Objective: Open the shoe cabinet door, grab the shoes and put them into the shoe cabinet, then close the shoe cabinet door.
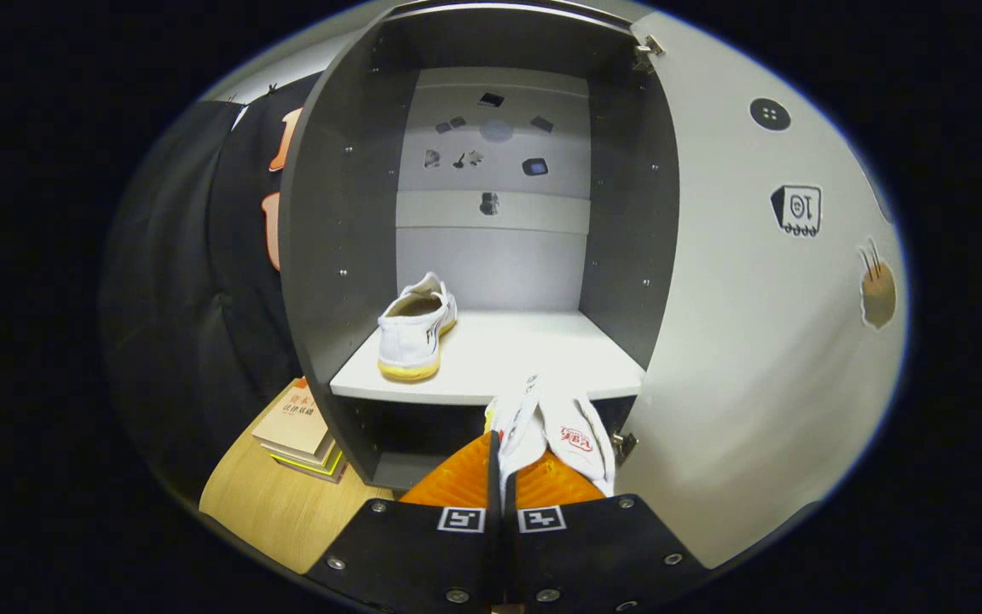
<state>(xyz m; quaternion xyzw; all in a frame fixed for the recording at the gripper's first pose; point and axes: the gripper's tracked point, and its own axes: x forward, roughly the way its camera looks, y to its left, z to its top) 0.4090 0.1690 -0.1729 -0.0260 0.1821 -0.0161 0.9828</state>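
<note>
Gripper: the gripper (504, 460) points into the open cabinet, its two fingers drawn close together and pinching the cloth edge of a white shoe between them.
Held shoe: the held shoe (572, 431) hangs just ahead of the fingers, toe toward the shelf's front edge, a red mark on its insole. It is gripped by its edge, probably so the sole can be set down flat.
Placed shoe: one placed shoe (414, 328), white with a yellow sole, sits on the left of the shelf, heel toward the camera. Its place at the left leaves bare shelf at the right, where the partner would fit.
Shelf: the shelf (542, 354) is a pale board inside the cabinet, with a dark gap beneath it.
Cabinet: the shoe cabinet (333, 239) has grey side walls and a pale back wall with small stickers.
Door: the door (738, 341) is swung wide to the right, clear of the opening, so the shoe can pass in.
Books: a stack of books (299, 431) lies on the wooden floor (265, 503) beside the cabinet's left wall.
Count: two shoes, one door, one shelf, one stack of books.
Progress, as a judgement: door open, one shoe stowed, the second arriving; closing the door is yet to be done.
</note>
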